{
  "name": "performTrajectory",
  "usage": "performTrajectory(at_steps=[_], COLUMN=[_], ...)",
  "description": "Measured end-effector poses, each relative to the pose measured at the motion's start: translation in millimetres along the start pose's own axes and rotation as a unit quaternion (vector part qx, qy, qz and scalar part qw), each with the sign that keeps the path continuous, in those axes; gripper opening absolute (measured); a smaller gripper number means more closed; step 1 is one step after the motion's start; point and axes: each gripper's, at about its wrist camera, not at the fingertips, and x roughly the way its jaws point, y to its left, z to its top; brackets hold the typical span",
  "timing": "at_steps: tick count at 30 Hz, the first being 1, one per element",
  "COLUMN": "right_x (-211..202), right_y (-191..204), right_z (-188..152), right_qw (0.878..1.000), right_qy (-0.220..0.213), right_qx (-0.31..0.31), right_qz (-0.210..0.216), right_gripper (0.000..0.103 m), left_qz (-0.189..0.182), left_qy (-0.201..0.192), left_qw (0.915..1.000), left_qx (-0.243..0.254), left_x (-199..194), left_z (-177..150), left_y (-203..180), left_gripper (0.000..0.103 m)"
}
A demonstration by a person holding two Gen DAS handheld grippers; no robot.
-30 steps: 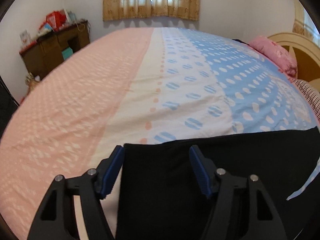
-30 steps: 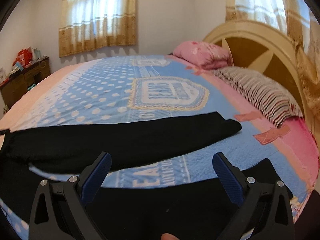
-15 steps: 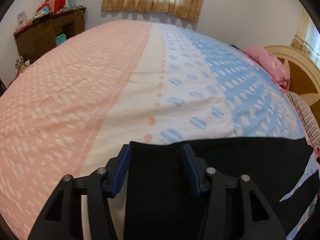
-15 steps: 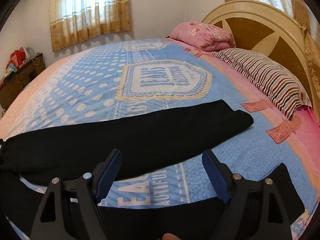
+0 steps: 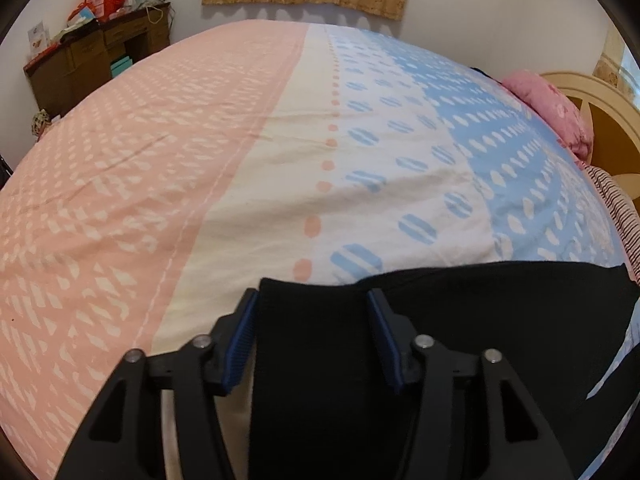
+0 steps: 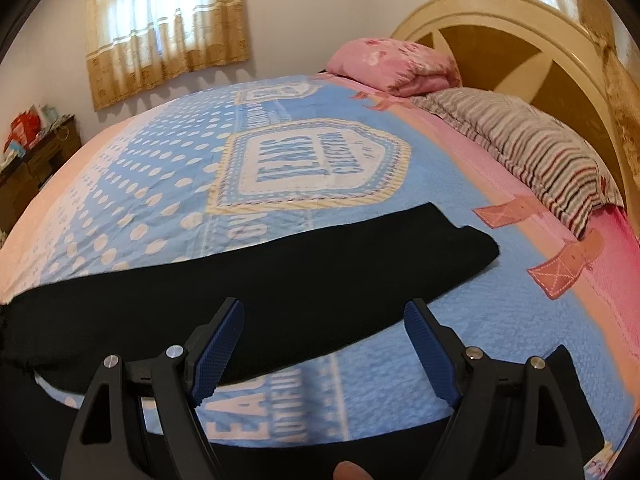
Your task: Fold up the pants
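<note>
Left gripper (image 5: 312,304), as I see it from its own camera, hangs with its jaws apart over the end of the black pants (image 5: 320,360); the blue pads straddle the cloth's end edge, one just outside its corner, the other over the fabric, and I cannot tell whether either pad touches it. Right gripper (image 6: 324,324) is spread wide too, grasping nothing, poised above the gap between the two legs. Taking the pants as my landmark: they lie flat on the bed cover (image 5: 280,160), the far leg (image 6: 280,264) running long across the blue section, its hem end squared off short of the striped pillow (image 6: 540,156). The near leg sits under the right gripper at the bottom edge of view. Beyond the pants, a broad stretch of cover lies open toward the curtained window (image 6: 160,20). Past the hem, the pink pillow (image 6: 400,64) and headboard (image 6: 520,40) close that side.
</note>
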Motion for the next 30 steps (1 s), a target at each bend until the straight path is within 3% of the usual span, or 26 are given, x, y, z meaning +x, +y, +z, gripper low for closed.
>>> performTrajectory(at_steps=[2,6,11,16,24,28,30], right_x=[3,12,34,73,131,167,180], right_y=[-11,-47,-103,-140,-140,-139,-135], right_z=[4,15,31,50,93,100,97], right_qw=[1.0,0.999,0.995,0.991,0.992,0.988,0.987], right_qy=[0.005,0.018,0.035,0.076,0.096,0.131,0.147], right_qx=[0.007,0.036,0.081,0.112,0.087,0.081,0.067], right_qz=[-0.005,-0.019,-0.045,-0.02,-0.005,0.014,0.015], right_gripper=[0.083,0.075,0.067,0.066,0.066,0.066,0.066], left_qz=[-0.01,-0.017,-0.002,0.004,0.002,0.021,0.019], left_qy=[-0.004,-0.007,-0.012,-0.005,-0.001,-0.005,-0.004], left_qw=[0.9999,0.9998,0.9997,0.9996,0.9997,0.9996,0.9996], left_qx=[-0.008,-0.01,0.023,0.028,0.023,0.019,0.02], left_x=[-3,-6,-8,-4,1,1,2], left_z=[-1,-4,-5,-5,-4,-2,-2], left_y=[4,4,-10,-13,-13,-13,-12], left_gripper=[0.029,0.027,0.014,0.013,0.013,0.027,0.027])
